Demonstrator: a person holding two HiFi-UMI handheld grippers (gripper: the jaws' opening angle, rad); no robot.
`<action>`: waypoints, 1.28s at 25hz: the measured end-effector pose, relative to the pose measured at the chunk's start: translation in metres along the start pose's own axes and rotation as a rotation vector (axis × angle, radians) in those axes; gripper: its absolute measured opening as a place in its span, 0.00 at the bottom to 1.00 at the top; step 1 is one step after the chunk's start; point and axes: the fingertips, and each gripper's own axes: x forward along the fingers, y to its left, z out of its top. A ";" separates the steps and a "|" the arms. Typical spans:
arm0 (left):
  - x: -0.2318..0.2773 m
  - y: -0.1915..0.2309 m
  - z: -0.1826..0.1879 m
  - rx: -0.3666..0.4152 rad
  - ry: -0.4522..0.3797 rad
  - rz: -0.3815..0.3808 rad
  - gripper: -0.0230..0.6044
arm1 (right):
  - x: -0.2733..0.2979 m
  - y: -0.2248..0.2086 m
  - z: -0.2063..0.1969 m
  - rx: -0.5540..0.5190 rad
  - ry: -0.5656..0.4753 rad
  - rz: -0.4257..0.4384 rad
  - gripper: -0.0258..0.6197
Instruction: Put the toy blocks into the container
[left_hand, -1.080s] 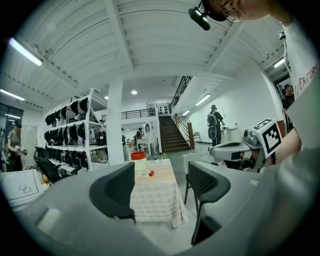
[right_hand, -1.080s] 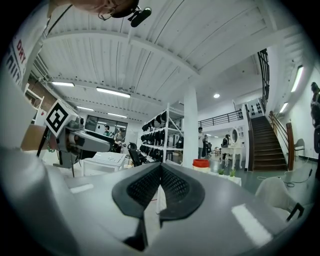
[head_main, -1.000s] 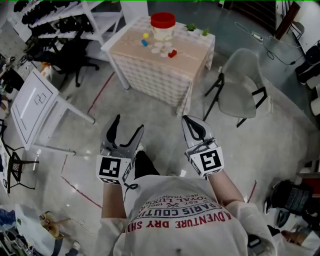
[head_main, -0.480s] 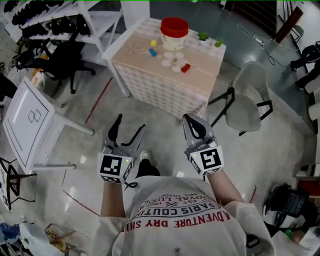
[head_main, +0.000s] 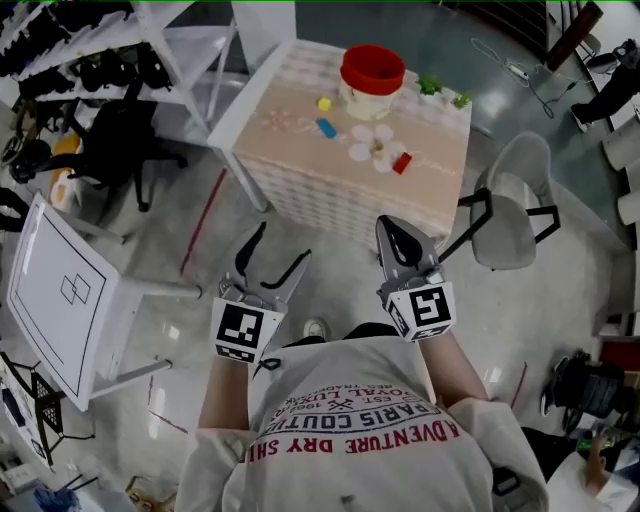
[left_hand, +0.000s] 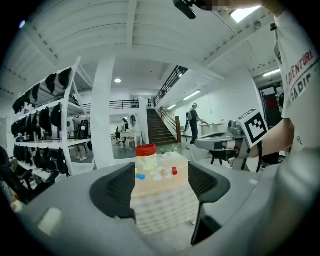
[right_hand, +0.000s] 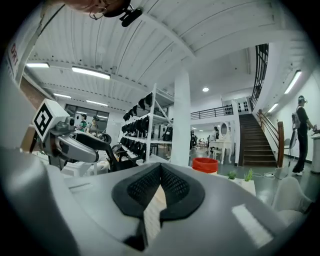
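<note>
– What has changed over the last second?

– The person has walked toward the desk (head_main: 300, 150). In the head view it sits closer and larger than before, and both grippers have travelled with the body, held out level in front.

– Is either one carrying anything?

– No. The left gripper (head_main: 280, 245) has its jaws wide apart, and only the distant desk shows between them. The right gripper (head_main: 392, 225) has its jaws together with nothing between the pads.

– Where are the blocks?

– All are still out on the desk, around the container (head_main: 372, 82). The yellow block (head_main: 324, 103) lies just to the container's left. The blue block (head_main: 326, 127) is a little farther from it on the person's side. The red block (head_main: 402, 163) is on the container's near right, beyond some pale round pieces (head_main: 372, 147).

– So what does that mean for the task?

– Nothing is packed yet, and this is only the approach. The grippers are still well short of the container. Its red top looks like a lid still in place, so it probably has to come off first.
</note>
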 end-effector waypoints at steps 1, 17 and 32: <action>0.007 0.007 -0.001 -0.003 0.001 -0.013 0.57 | 0.008 -0.002 0.000 0.001 0.004 -0.010 0.04; 0.195 0.093 -0.035 0.014 0.116 -0.102 0.57 | 0.152 -0.108 -0.035 0.049 0.065 -0.039 0.04; 0.375 0.123 -0.145 0.074 0.440 -0.272 0.57 | 0.244 -0.198 -0.125 0.160 0.227 0.011 0.04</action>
